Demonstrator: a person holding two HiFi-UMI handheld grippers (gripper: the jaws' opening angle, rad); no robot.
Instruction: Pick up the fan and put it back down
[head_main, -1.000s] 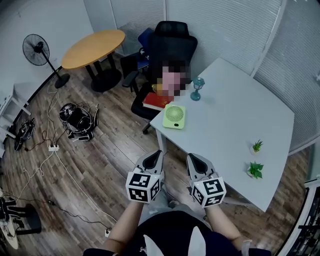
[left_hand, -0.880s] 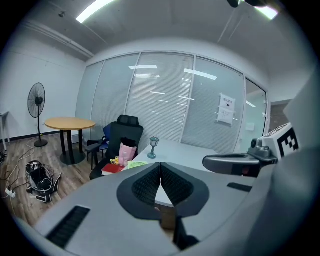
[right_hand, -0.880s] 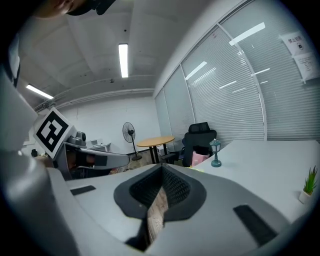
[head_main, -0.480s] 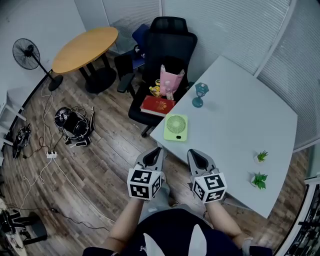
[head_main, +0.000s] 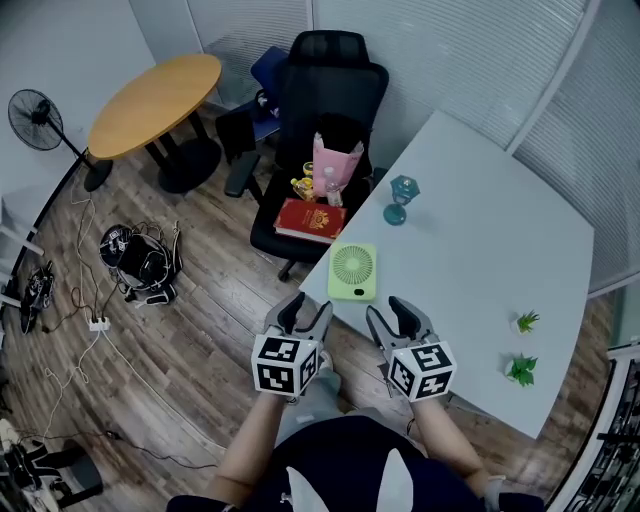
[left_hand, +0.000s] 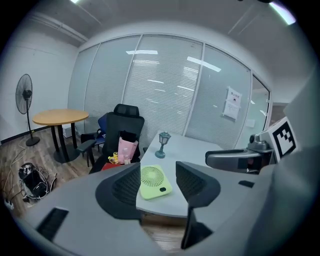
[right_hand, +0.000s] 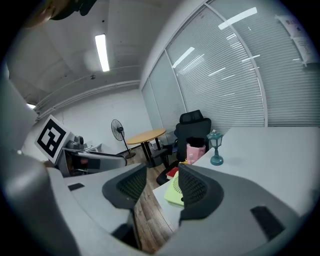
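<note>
Fan (head_main: 352, 272) flat nr table (head_main: 480, 250) edge.

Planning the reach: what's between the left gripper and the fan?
Head view: only floor and bare table edge before the fan. The left gripper, jaws empty, has just been opening.

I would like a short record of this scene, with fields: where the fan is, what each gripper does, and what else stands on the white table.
fan: light green, lying flat near the table corner, untouched
left gripper: open, jaws just opened, holding nothing, short of the fan
right gripper: open, jaws just opened, holding nothing, short of the fan
also on table: lamp, two plants
chair: red book and pink bag on the seat
</note>
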